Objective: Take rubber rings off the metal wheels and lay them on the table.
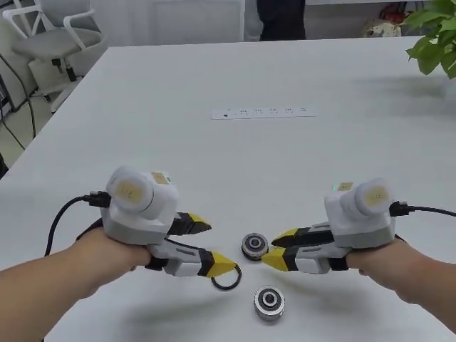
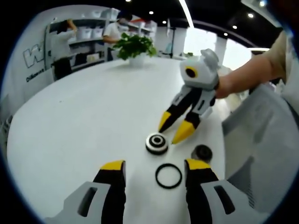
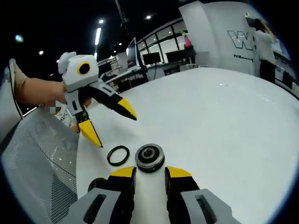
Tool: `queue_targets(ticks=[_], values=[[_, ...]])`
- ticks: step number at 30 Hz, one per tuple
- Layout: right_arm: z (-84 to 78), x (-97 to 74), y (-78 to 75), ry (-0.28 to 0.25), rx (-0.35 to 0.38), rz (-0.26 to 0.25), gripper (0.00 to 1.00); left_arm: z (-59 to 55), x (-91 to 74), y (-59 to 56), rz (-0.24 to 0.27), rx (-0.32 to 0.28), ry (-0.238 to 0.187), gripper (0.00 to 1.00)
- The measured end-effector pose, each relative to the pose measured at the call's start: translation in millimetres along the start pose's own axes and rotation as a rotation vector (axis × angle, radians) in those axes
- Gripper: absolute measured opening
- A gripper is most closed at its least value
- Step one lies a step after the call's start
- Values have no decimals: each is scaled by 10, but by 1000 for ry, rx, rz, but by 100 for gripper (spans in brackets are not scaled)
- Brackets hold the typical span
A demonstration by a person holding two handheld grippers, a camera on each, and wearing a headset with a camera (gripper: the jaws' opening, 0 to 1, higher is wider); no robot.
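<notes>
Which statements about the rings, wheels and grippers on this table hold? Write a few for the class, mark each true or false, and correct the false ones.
1. A black rubber ring lies flat on the table, on no wheel. True.
2. Three metal wheels lie on the table. False: there are two, the far wheel and the near wheel.
3. The left gripper is shut on the ring. False: its jaws are open, and the ring lies on the table by their tips.
4. The right gripper points its open jaws at the far wheel. True.
</notes>
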State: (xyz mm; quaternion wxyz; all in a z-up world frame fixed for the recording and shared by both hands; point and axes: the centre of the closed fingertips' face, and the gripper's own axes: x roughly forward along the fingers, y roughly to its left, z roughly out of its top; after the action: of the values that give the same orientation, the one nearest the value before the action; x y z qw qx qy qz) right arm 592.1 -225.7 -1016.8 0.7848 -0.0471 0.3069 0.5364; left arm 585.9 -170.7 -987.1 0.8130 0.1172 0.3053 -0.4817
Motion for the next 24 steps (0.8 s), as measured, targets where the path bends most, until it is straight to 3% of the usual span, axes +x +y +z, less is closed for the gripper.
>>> queue_targets(ticks=[24], values=[[-47, 21, -21, -3, -41, -11, 13, 168, 363, -99, -47, 18, 1, 33]])
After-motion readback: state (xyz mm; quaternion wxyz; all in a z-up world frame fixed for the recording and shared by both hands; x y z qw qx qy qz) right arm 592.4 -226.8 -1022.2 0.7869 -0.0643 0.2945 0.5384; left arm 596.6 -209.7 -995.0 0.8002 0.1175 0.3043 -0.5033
